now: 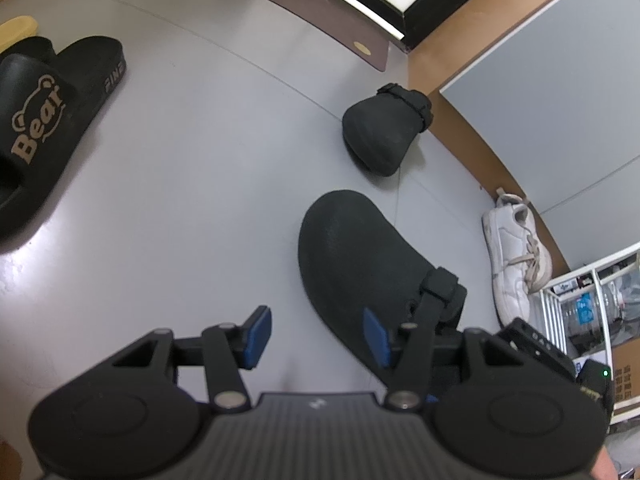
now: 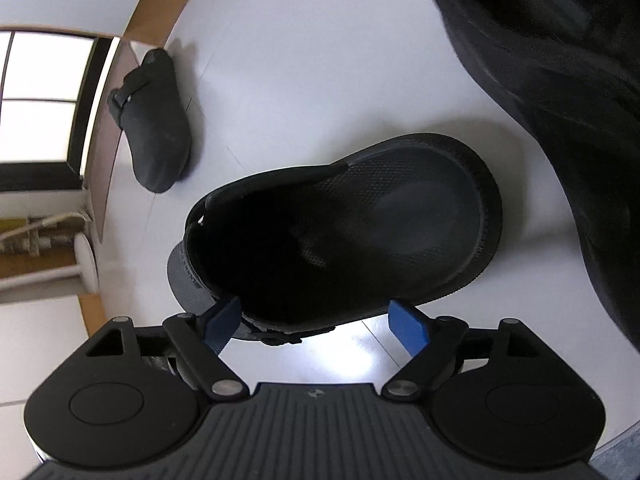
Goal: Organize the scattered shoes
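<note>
A black clog (image 1: 352, 264) lies on the pale floor just right of my left gripper (image 1: 316, 336), which is open; its right blue pad (image 1: 374, 336) overlaps the clog's near side and the floor shows between the fingers. In the right wrist view the same kind of clog (image 2: 340, 232) shows its insole and opening. My right gripper (image 2: 316, 326) is open, and the clog's strap edge sits between its blue pads. A second black clog (image 1: 384, 132) (image 2: 156, 120) rests farther off by the brown skirting.
A black "Bear" slide (image 1: 44, 120) lies at the left with a yellow sole (image 1: 16, 30) behind it. A white sneaker (image 1: 516, 256) leans by the wall beside a white rack (image 1: 580, 312). A brown mat (image 1: 312, 4) lies at the door. A large dark blurred shape (image 2: 560, 80) fills the right wrist view's upper right.
</note>
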The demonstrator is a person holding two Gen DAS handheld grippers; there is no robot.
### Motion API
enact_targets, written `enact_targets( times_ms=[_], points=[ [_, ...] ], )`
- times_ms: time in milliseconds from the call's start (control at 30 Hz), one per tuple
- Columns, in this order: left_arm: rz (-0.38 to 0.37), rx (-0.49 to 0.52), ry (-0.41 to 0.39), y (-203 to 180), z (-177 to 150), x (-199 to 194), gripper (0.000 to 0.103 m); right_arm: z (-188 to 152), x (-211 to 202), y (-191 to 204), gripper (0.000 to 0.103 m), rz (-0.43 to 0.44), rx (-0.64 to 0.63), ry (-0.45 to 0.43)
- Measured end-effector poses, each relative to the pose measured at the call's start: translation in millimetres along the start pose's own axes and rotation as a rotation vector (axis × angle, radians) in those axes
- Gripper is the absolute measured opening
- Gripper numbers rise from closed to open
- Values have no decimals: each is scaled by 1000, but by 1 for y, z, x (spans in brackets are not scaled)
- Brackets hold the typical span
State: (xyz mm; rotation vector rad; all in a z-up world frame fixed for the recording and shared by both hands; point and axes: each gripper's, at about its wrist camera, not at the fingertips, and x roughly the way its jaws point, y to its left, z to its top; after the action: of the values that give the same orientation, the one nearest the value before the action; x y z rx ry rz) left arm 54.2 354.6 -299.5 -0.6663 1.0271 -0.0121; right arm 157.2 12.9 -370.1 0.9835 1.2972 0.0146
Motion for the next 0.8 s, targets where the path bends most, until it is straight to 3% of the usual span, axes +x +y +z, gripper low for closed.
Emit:
enact_targets(
  times_ms=[367,533,600,667,700,733,800],
  points=[
    [1,-4,7,3,-5,-2,54,7,-2,11,65,-2,-118,-23],
    [-2,-5,8,2,-7,-2,54,10,-8,20,40,-1,-171,-35],
    [-3,-5,8,2,-7,-2,54,11,-9,23,37,-4,-186,-35],
    [-3,-5,8,2,-7,-2,54,11,-8,20,38,2,-157,-26],
    [-3,-4,7,2,-7,-2,54,11,-8,19,45,6,-141,-22],
    [-2,-3,7,2,-7,-2,54,11,-7,18,60,9,-126,-18],
    [1,-2,5,2,-7,-3,54,11,-6,15,75,16,-95,-9]
  ],
)
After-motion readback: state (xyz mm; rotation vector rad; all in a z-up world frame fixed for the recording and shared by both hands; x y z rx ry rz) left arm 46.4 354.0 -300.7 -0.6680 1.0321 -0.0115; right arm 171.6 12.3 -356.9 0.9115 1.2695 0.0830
